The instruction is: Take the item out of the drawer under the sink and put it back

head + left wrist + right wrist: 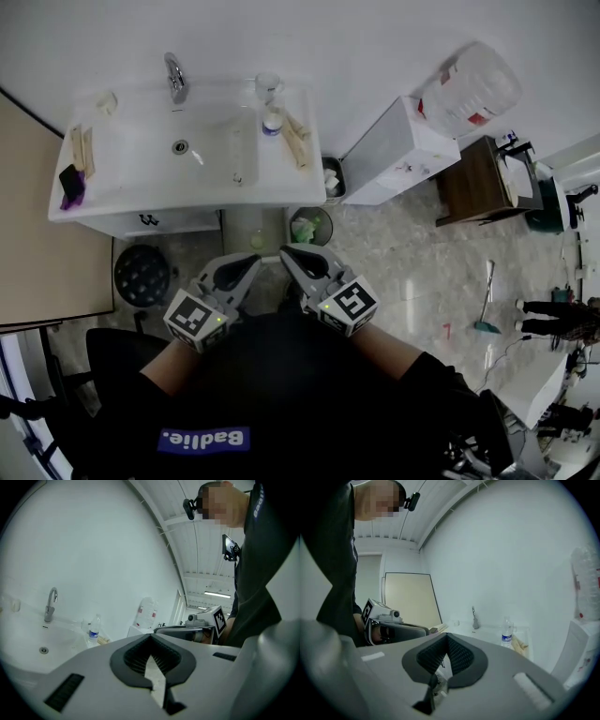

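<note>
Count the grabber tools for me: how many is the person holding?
2. The left gripper is held in front of the person, short of the sink; the right gripper is right beside it, their tips close together. No more are in view.

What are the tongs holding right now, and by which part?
Nothing. The left tongs and the right tongs are both shut and empty, held close to the person, short of the sink.

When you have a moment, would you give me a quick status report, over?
Left gripper and right gripper shut, empty, short of the sink. Drawer closed, contents hidden. Round black object on floor below drawer.
</note>
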Available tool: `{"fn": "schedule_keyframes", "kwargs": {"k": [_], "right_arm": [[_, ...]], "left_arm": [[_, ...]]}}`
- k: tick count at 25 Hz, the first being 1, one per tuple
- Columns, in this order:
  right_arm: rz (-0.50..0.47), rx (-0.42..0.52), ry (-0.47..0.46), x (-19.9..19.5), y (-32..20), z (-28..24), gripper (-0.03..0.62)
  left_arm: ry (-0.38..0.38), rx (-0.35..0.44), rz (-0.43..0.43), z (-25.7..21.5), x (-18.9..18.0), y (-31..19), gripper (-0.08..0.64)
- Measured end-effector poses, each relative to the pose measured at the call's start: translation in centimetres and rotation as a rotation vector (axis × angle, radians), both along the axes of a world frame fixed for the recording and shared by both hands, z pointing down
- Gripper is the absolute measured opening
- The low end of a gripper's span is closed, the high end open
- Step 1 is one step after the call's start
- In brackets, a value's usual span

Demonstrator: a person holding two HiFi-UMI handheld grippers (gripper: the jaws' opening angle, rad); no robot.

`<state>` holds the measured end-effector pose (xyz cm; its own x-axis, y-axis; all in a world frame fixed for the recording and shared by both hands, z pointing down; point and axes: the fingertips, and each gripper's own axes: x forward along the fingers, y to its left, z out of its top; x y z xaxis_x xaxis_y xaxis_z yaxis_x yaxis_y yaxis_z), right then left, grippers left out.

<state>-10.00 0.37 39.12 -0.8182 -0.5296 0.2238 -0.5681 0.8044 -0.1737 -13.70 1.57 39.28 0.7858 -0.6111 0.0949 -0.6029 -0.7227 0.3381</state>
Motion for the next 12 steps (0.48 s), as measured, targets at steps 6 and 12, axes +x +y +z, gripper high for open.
{"fn": "schedule_keyframes", "kwargs": {"k": [6, 12], "right_arm": [[-0.048, 0.007, -0.034, 1.6, -2.0, 0.5, -0.005], [-0.072, -0.027, -0.064, 3.4, -3.5, 1.4, -0.005]], "left_arm": [[-0.031, -0.007, -0.056, 0.6, 1.2, -2.0, -0.009], [-0.059, -0.040, -0.070, 1.1, 3.8, -2.7, -0.008]]}}
